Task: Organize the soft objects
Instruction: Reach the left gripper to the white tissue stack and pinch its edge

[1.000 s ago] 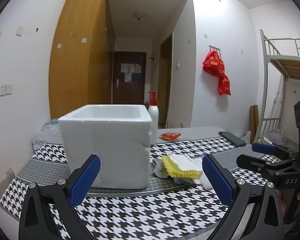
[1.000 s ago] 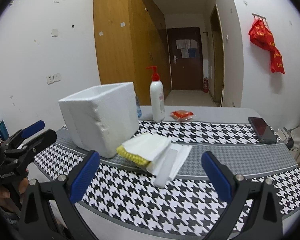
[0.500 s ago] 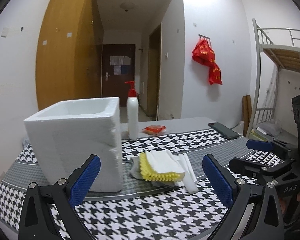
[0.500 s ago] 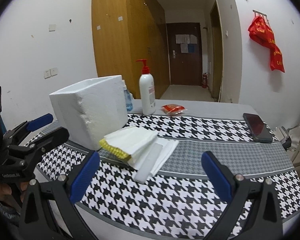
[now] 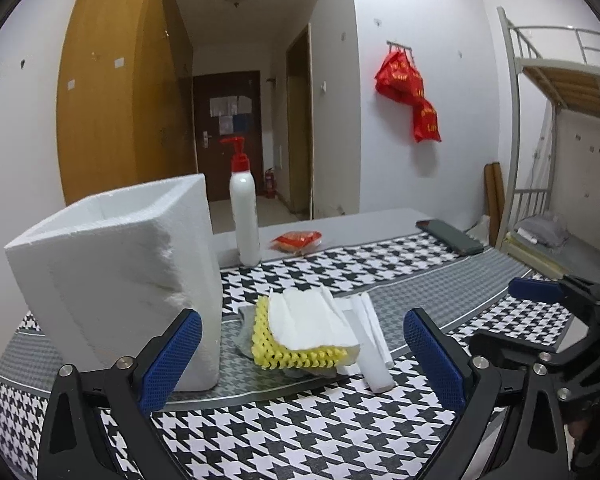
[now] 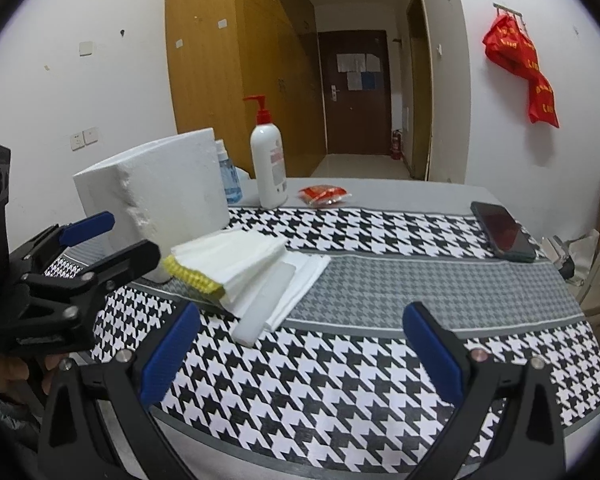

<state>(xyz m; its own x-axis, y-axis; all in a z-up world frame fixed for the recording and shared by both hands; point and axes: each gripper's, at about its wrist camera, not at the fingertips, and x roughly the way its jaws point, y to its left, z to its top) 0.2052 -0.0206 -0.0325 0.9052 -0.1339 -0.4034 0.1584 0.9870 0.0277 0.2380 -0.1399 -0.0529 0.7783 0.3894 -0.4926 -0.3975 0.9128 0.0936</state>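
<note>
We hold the left gripper and right gripper above the table's near edge, both tongs spread wide and holding nothing. The stack of white cloths over a yellow sponge lies mid-table, just beside the foam box; a phone rests near the right edge

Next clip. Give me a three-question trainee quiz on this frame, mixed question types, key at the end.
1. True or false: the left gripper holds the yellow sponge.
2. What does the foam box hold? A) cloths B) sponge C) can't tell
3. The white cloths lie on top of the ____.

Key:
1. False; both it and the right gripper have jaws open and empty.
2. C; its inside is hidden.
3. Sponge.
</note>
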